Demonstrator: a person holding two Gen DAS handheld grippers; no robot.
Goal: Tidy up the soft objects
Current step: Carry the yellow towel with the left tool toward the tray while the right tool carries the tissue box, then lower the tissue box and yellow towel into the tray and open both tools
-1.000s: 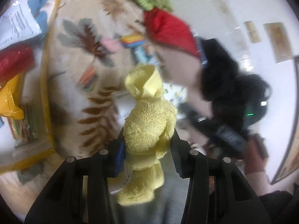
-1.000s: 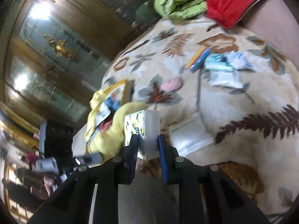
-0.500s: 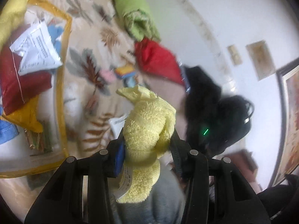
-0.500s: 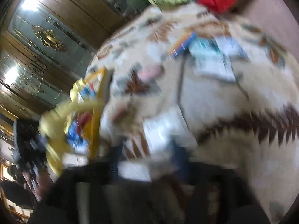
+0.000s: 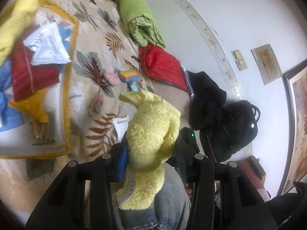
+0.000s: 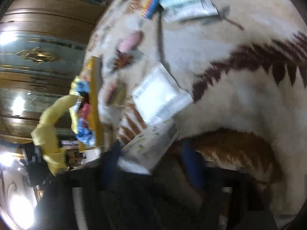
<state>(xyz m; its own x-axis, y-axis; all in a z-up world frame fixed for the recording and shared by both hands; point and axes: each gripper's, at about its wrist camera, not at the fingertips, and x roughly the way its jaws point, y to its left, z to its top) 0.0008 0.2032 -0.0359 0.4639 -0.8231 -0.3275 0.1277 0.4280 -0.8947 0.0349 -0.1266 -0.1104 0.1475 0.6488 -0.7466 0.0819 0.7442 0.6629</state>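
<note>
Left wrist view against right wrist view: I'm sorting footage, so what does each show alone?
Left only: green blanket roll, red cushion, black backpack, white wall. Right only: carved wooden doors, and a printed packet between the right tool's closing jaws. Both: the leaf-patterned blanket, yellow-edged bag, and the yellow towel the left tool grips.

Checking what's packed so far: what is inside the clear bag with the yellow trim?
In the clear bag lie a red cloth, a white packet on top of it, blue fabric and an orange-yellow piece. Anything beneath these is covered.
</note>
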